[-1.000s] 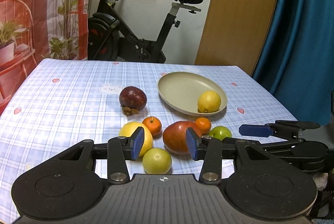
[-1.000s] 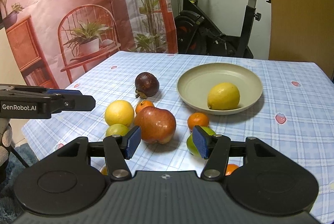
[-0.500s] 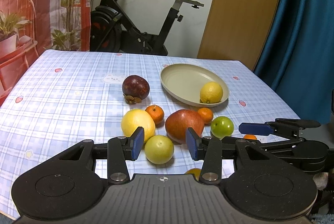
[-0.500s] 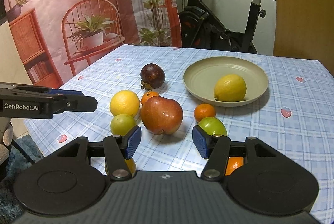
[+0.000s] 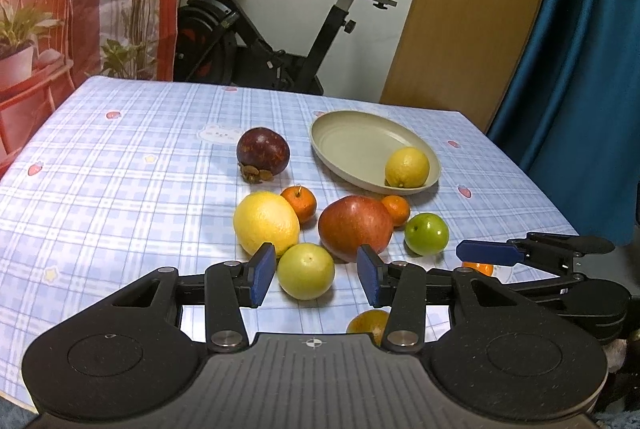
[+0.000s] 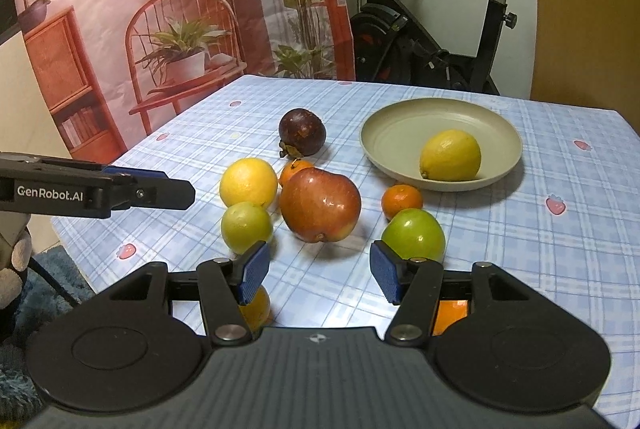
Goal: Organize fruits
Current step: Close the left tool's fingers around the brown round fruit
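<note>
A black exercise bike (image 5: 276, 29) stands behind the worktop (image 5: 120, 165), which is covered in a blue checked cloth; a printed backdrop with a chair and plants (image 6: 180, 41) hangs to one side and a blue curtain (image 5: 580, 49) to the other. A beige plate (image 6: 400, 133) lies toward the far side with a lemon (image 6: 450, 155) resting inside it near the front rim. On the cloth before it are a dark purple mangosteen (image 5: 263, 151), a yellow orange (image 5: 266, 223), a large red apple (image 6: 320, 204) at the centre of the cluster, two small mandarins (image 5: 299, 203) (image 5: 396, 209), a pale green fruit (image 5: 306, 271) and a brighter green one (image 6: 413, 235). More orange fruit is partly hidden beneath the tools.

Both tools tilt downward over the near edge. The left gripper (image 5: 316, 275) hovers with its fingers released, empty, the pale green fruit seen between them but below. The right gripper (image 6: 320, 271) is likewise parted and holding nothing, aimed toward the apple, the two tools side by side.
</note>
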Available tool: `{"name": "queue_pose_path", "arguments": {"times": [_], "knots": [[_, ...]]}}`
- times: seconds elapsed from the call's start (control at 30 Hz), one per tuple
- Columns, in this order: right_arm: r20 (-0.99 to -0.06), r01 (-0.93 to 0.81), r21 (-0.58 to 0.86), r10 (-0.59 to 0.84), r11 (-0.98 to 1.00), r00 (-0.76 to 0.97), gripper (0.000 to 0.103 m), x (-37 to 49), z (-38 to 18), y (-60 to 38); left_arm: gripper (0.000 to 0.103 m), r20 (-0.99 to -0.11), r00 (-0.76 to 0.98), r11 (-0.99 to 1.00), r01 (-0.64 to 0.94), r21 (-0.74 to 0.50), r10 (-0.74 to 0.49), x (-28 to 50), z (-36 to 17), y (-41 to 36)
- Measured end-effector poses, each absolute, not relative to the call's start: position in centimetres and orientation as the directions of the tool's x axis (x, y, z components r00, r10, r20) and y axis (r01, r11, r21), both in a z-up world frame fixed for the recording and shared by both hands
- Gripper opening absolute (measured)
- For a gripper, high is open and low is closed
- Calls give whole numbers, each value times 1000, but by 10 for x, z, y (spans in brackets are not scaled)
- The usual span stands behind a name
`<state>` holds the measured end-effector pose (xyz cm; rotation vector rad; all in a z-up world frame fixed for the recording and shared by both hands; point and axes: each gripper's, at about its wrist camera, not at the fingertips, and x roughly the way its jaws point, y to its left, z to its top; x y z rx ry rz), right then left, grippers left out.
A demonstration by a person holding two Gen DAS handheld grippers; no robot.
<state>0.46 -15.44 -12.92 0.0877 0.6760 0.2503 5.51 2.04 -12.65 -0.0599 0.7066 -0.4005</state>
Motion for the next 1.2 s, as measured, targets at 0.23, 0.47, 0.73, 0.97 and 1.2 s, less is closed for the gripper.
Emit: {"name": "queue_pose_path", "arguments": {"times": [0.23,0.47,0.73,0.97,1.2], "knots": [[-622,-252,163,297,954,724,63,5,-134,-146,50,-641,643,904,360,-231,-420,55,-138,19],[-659,-352,139,352,925,664,63,5,-146,-123,54,-666,591,887,364,-284,-456,57,-153,20],[-709,-403,136,373,905,598,60,13,-169,-109,55,-695,516,861,380,-338,-500,64,-173,11],[-707,-383,161,377,910,599,48,15,-173,-115,55,-696,481,841,390,-375,-533,68,-181,7],[-706,-379,158,372,912,602,48,15,-173,-114,55,-692,467,830,394,-395,-551,69,-183,7]]}}
